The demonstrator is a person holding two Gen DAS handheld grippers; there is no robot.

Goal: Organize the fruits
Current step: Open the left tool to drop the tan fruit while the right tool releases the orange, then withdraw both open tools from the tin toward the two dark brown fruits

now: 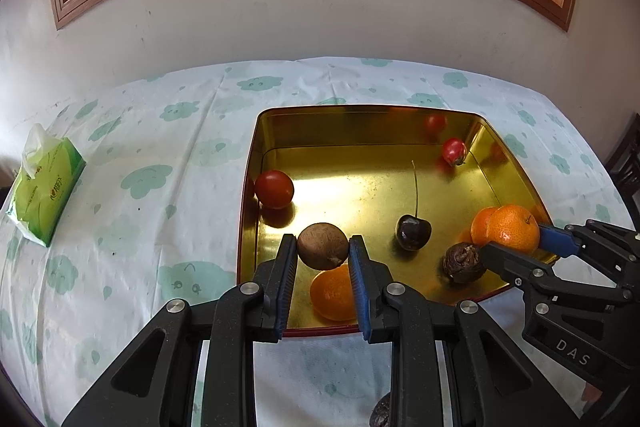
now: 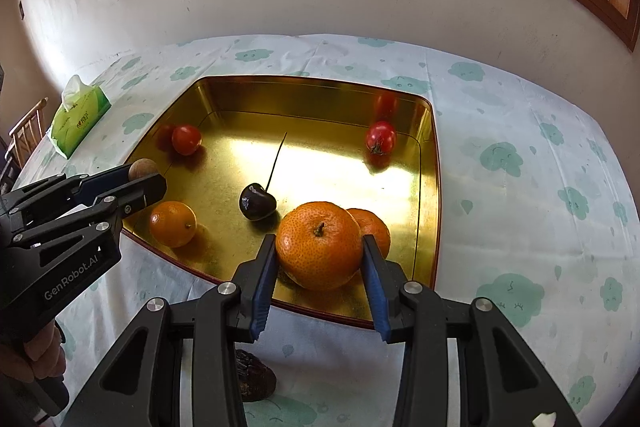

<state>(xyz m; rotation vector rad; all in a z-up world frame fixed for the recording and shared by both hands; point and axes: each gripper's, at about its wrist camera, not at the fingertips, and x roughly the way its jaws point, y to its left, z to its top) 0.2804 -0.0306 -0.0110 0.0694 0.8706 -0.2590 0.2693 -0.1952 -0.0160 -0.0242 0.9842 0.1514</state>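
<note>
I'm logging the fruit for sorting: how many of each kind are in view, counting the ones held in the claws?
Oranges: 3
Red tomatoes: 2
Cherry: 1
Smooth brown fruit: 1
Dark wrinkled fruits: 2
Total: 9

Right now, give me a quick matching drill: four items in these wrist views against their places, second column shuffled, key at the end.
1. round brown fruit
2. large orange tangerine
3. dark cherry with long stem
4. green tissue pack

A. on the gold tray floor, ungripped
B. on the tablecloth, outside the tray
C. between the left gripper fingers
D. between the right gripper fingers

Pairs: 1-C, 2-D, 3-A, 4-B
</note>
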